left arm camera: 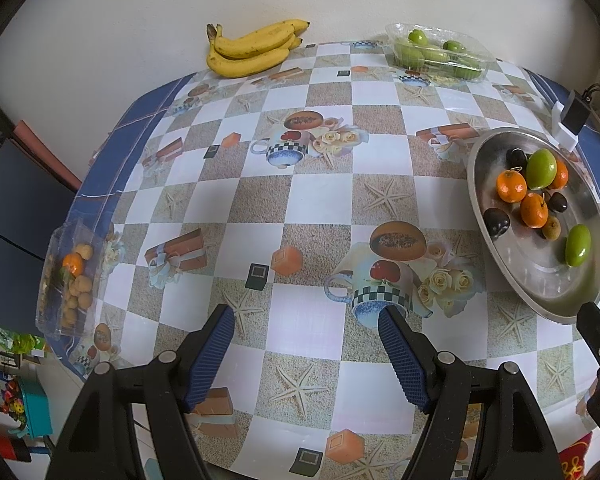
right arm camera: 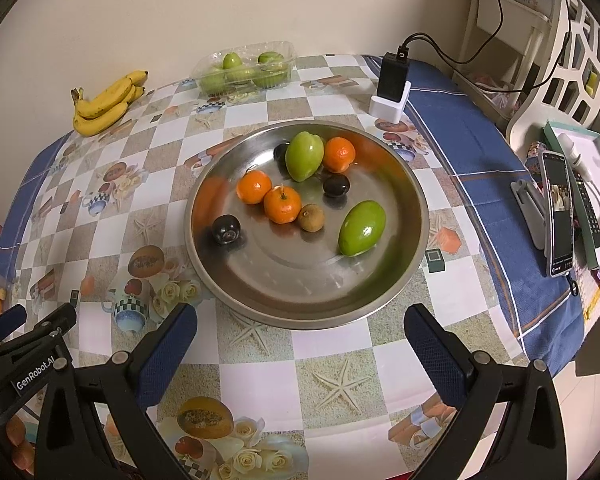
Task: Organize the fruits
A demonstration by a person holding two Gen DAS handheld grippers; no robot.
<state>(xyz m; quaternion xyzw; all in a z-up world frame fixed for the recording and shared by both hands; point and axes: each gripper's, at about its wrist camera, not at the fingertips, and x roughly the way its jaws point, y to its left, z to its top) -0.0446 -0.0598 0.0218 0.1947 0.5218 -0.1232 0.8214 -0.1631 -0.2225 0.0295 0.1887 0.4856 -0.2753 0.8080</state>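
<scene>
I am standing at a table (right arm camera: 451,128) with a checkered cloth (left arm camera: 319,200), pushed against a plain pale wall (left arm camera: 140,8). A white shelf (right arm camera: 579,52) is standing at its right.

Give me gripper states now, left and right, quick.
Left gripper: open, holding nothing, above the tablecloth.
Right gripper: open, holding nothing, just short of the metal plate.

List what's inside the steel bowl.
In the steel bowl: three oranges, two green fruits, three dark round fruits and one small brown fruit. One dark fruit is partly hidden behind a green one.
</scene>
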